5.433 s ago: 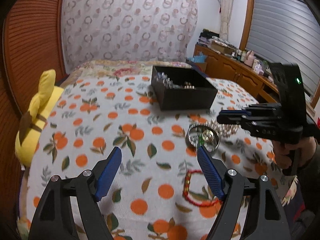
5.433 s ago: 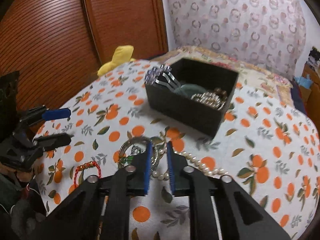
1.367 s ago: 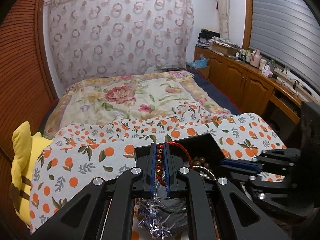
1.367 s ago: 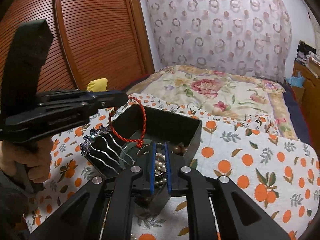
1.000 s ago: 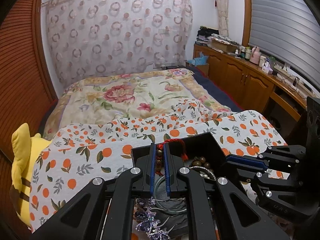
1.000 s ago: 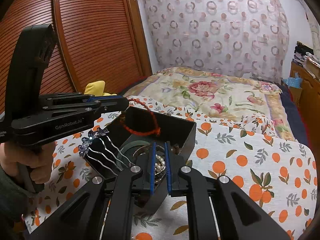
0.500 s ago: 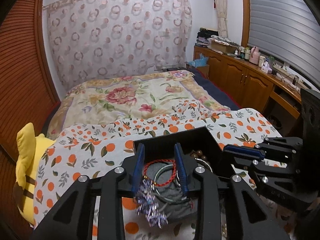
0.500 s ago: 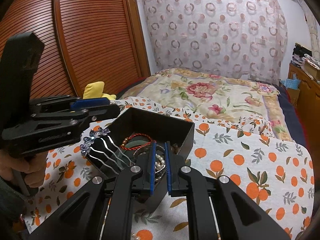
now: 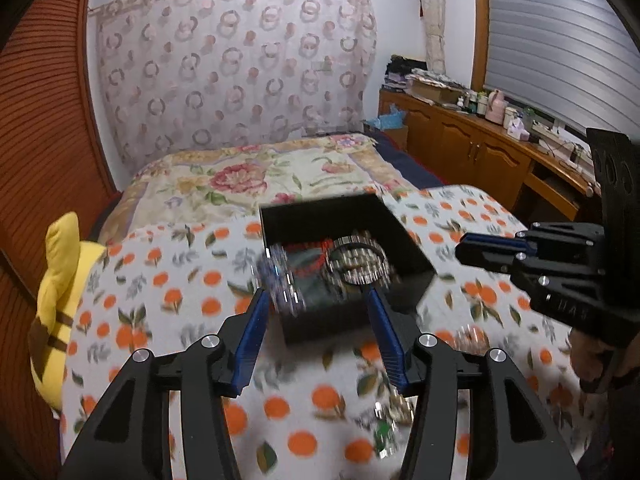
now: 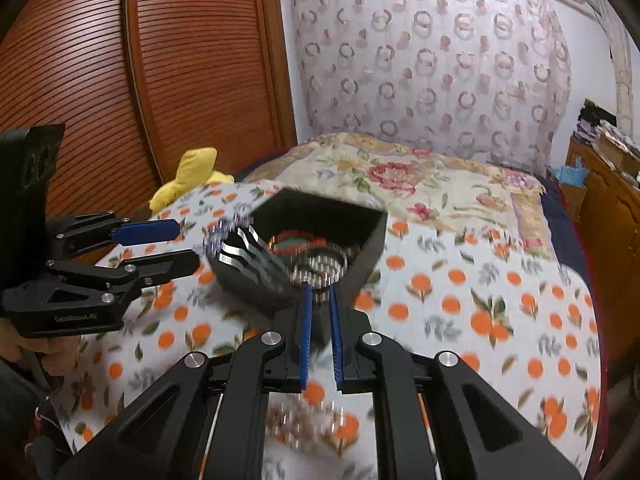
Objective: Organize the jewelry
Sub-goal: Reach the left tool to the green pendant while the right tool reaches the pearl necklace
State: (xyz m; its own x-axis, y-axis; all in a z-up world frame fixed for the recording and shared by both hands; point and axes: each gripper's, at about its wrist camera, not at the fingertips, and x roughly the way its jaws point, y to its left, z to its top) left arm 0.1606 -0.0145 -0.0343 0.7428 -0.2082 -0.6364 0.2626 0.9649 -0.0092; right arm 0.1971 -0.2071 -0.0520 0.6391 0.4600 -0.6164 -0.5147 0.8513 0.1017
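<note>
A black jewelry box (image 9: pixel 404 248) (image 10: pixel 368 236) sits on the orange-print bedspread. Inside lie the red cord bracelet (image 9: pixel 316 246) (image 10: pixel 298 235), a round bangle (image 9: pixel 356 260) (image 10: pixel 320 270) and a silver hair comb with purple crystals (image 9: pixel 280 280) (image 10: pixel 236 246) leaning on the near rim. My left gripper (image 9: pixel 316 300) is open and empty, just in front of the box. My right gripper (image 10: pixel 320 292) has its jaws nearly together, nothing clearly between them, at the box's near edge. Blurred loose jewelry (image 9: pixel 390 412) (image 10: pixel 304 420) lies on the bedspread below the grippers.
A yellow plush toy (image 9: pixel 60 280) (image 10: pixel 192 176) lies at the bed's left edge by the wooden slatted wardrobe (image 10: pixel 140 80). A floral quilt (image 9: pixel 256 184) covers the bed behind the box. Wooden cabinets with clutter (image 9: pixel 480 148) stand to the right.
My left gripper opened, dropped the red bracelet into the box and has pulled back. My right gripper has also drawn back from the box. Both views are motion-blurred.
</note>
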